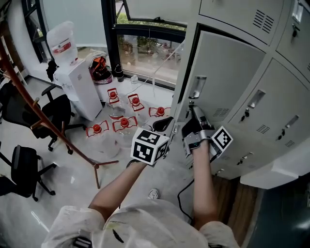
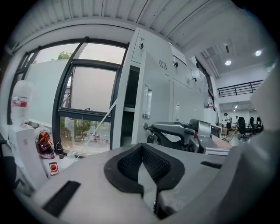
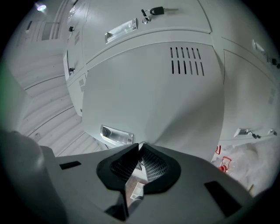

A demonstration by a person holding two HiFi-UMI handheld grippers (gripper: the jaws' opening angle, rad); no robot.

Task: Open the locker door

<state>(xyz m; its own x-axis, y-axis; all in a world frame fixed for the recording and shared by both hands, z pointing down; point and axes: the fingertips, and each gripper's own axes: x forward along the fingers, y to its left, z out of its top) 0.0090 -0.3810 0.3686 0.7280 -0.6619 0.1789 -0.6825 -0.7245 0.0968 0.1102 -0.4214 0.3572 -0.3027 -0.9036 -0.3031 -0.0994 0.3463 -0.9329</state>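
The grey locker door [image 1: 227, 72] stands slightly ajar, with a dark gap along its left edge. Its metal handle [image 1: 197, 87] sits near that edge. My right gripper [image 1: 192, 107] is just below the handle, shut on the small key in the door's lock. The right gripper view has the door [image 3: 153, 96] filling the frame and the handle [image 3: 116, 134] just above the closed right gripper [image 3: 140, 145]. My left gripper [image 1: 164, 125] hangs shut and empty to the left of the door edge. From the left gripper [image 2: 141, 145] I see the right gripper [image 2: 151, 129] at the key, and the dark locker interior [image 2: 131, 100].
More closed lockers surround the door; the one beside it has a key [image 3: 157, 10] in its lock. Left of the lockers are a window [image 1: 145, 53], a water dispenser [image 1: 77, 82], several water bottles [image 1: 123, 123] on the floor, a wooden stand [image 1: 63, 140] and black chairs [image 1: 24, 169].
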